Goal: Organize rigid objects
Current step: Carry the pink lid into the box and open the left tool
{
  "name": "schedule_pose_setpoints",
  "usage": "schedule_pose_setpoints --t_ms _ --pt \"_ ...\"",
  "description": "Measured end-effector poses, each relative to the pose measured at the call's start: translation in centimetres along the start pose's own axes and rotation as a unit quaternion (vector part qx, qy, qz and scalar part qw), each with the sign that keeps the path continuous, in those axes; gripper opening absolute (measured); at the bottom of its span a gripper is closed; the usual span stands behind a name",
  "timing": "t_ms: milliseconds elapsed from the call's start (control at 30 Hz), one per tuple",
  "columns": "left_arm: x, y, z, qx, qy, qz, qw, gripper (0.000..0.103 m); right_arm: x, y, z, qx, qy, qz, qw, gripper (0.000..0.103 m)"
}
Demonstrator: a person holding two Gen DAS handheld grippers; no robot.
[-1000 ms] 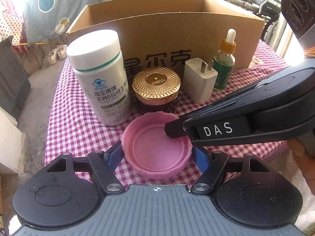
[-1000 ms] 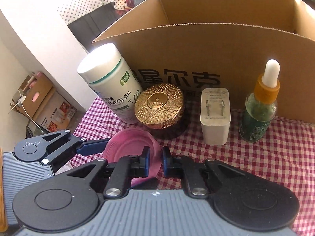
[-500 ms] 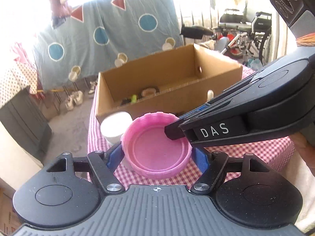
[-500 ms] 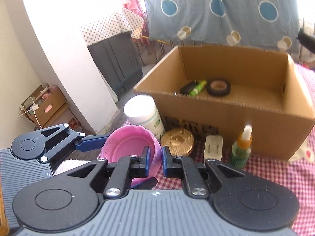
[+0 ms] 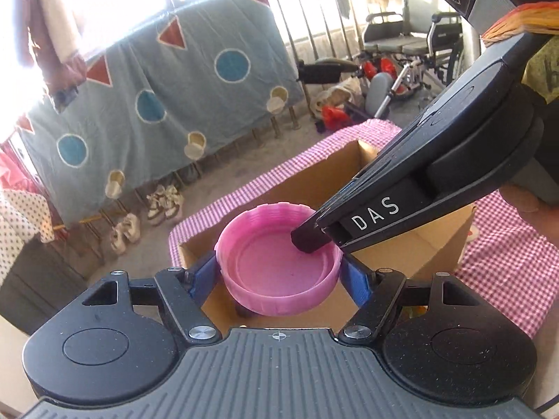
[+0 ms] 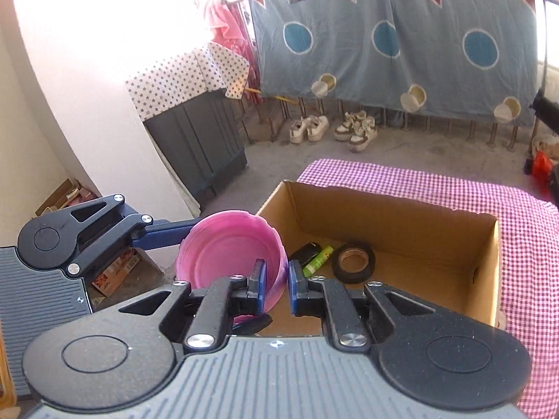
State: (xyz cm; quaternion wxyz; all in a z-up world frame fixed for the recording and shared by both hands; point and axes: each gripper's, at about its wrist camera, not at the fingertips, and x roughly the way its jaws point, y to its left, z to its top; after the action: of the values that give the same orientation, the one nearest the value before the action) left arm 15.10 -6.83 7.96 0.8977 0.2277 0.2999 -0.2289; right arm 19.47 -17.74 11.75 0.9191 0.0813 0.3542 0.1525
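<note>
A pink plastic lid (image 5: pixel 277 262) is held in the air by both grippers above the open cardboard box (image 5: pixel 429 251). My left gripper (image 5: pixel 279 276) is shut on the lid's two sides. My right gripper (image 6: pixel 277 284) is shut on the lid's rim, one finger inside the lid and one outside; it shows in the left wrist view (image 5: pixel 311 241) reaching in from the right. In the right wrist view the lid (image 6: pixel 227 248) hangs over the box's left near corner (image 6: pixel 279 209). The bottle, gold jar, charger and dropper are out of view.
Inside the box lie a black tape roll (image 6: pixel 353 262), a green tube (image 6: pixel 318 256) and a small black item (image 6: pixel 307 250). The box stands on a pink checked tablecloth (image 6: pixel 524 244). Beyond are a grey cabinet (image 6: pixel 199 139), shoes (image 6: pixel 332 127) and a blue hanging sheet (image 6: pixel 384 42).
Both grippers have lifted the pink lid off the table and carried it up and forward to above the box. The items in front of the box have dropped out of view.
</note>
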Motion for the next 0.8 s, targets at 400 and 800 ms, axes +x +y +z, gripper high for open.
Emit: schedule_pose_setpoints --t_ms 400,800 --pt "12.9 4.2 -1.3 -0.062 0.225 -0.117 0.9652 0.074 15.2 -7.9 0.9 0.094 0.207 0.04 0.973 0.015" --pt "15.1 6.5 -2.1 -0.084 0.272 -0.134 0.9493 0.076 19.0 -8.6 -0.6 0.106 0.262 0.062 0.957 0.017"
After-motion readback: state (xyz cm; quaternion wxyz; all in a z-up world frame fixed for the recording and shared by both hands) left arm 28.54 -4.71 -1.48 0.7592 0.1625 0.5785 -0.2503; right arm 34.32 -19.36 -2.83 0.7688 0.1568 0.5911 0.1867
